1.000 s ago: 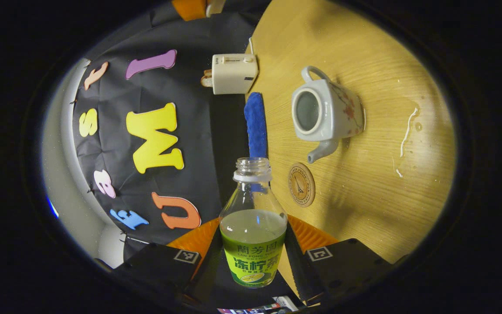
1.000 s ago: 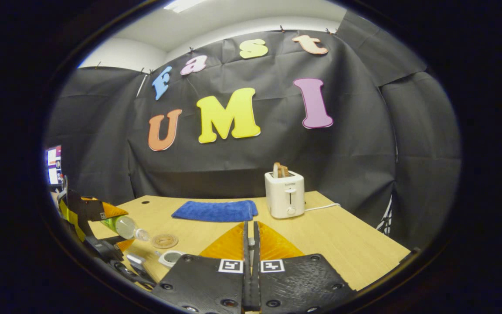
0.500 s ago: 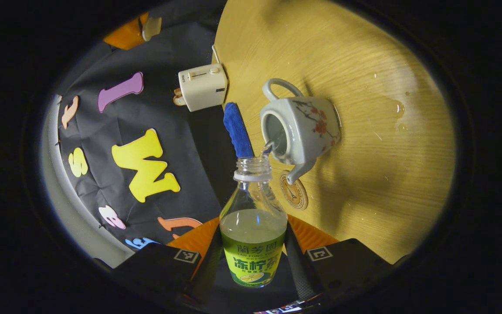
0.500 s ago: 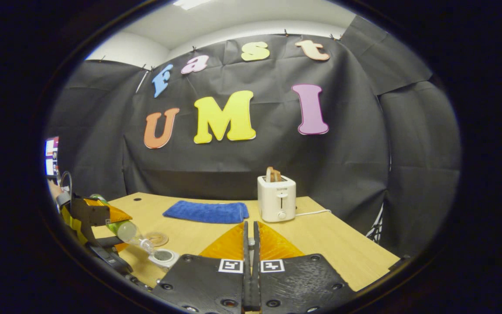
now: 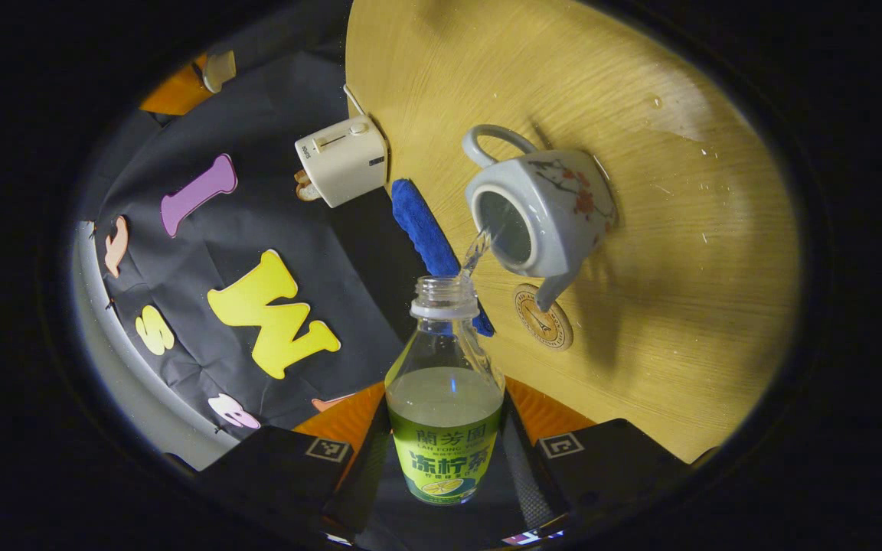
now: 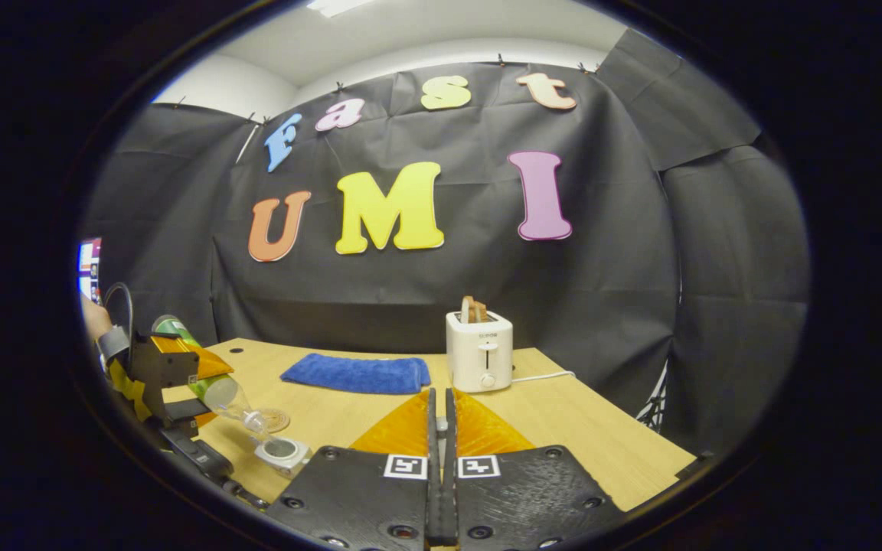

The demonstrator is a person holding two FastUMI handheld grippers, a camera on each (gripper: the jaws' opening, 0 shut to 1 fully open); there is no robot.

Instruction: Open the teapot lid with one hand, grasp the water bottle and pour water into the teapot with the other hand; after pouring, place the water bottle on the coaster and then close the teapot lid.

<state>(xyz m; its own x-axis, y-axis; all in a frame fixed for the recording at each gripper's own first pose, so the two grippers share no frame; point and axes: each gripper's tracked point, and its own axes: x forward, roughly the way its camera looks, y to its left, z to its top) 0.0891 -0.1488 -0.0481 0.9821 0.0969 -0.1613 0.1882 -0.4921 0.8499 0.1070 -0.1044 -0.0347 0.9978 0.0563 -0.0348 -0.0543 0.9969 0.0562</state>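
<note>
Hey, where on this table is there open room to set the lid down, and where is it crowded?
Bare wood lies on the table in front of the toaster, toward the near right edge. It is crowded at the left: teapot, coaster, tilted water bottle in the left gripper. The blue cloth takes the back.

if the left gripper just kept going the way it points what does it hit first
Probably the teapot. The left gripper holds the bottle, whose mouth aims at the pot's open top, so the bottle would likely get there first. The gap between them is hard to judge.
</note>
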